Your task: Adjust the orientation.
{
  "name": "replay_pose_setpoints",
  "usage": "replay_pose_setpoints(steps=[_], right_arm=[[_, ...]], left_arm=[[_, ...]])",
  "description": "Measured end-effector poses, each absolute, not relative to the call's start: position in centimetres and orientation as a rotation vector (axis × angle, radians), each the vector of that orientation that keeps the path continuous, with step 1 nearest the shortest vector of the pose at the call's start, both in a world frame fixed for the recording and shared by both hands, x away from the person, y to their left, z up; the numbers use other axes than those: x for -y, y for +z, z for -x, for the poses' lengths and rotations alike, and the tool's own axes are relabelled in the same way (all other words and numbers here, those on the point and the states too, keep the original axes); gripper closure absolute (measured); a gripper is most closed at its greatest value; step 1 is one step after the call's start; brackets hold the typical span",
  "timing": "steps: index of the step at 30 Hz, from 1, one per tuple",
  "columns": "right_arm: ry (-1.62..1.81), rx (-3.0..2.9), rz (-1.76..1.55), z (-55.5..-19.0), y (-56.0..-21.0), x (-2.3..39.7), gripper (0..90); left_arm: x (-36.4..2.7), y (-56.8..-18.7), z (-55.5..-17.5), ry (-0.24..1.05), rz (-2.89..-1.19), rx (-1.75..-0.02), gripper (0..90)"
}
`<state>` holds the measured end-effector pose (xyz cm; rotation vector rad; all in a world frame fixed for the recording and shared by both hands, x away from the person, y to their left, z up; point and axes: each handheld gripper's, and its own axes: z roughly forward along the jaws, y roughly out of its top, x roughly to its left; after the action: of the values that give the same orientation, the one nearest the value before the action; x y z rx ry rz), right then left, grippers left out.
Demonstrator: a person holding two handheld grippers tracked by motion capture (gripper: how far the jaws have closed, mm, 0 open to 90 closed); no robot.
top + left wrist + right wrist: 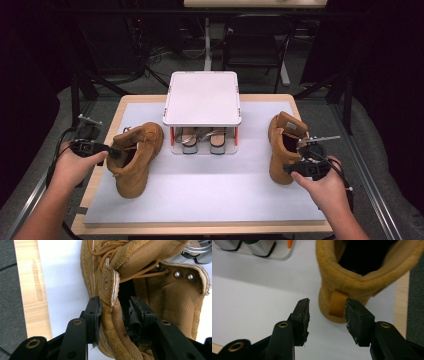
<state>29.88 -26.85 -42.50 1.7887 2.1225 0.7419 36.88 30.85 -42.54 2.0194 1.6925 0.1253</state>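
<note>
The left gripper [113,312] is straddling the collar of the left boot [134,157], one jaw outside and one inside; whether the pads are pressing cannot be told. The right gripper [327,315] is hovering with its jaws parted and empty just behind the heel loop [336,303] of the right boot [283,145], which is standing on the white mat [210,190].
</note>
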Motion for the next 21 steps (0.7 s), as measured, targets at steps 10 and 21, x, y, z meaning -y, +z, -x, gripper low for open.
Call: replay_pose_setpoints(steps=[10,21], right_arm=[[0.725,-2.038,-1.903,-31.0,-41.8,29.2,52.4],[0.672,-1.974,-1.987,-33.5,-40.1,30.7,51.2]], left_arm=[[-30.8,-42.6,-36.9,0.130,-2.022,-1.694,61.0],[-30.8,-42.6,-36.9,0.131,-2.024,-1.690,61.1]])
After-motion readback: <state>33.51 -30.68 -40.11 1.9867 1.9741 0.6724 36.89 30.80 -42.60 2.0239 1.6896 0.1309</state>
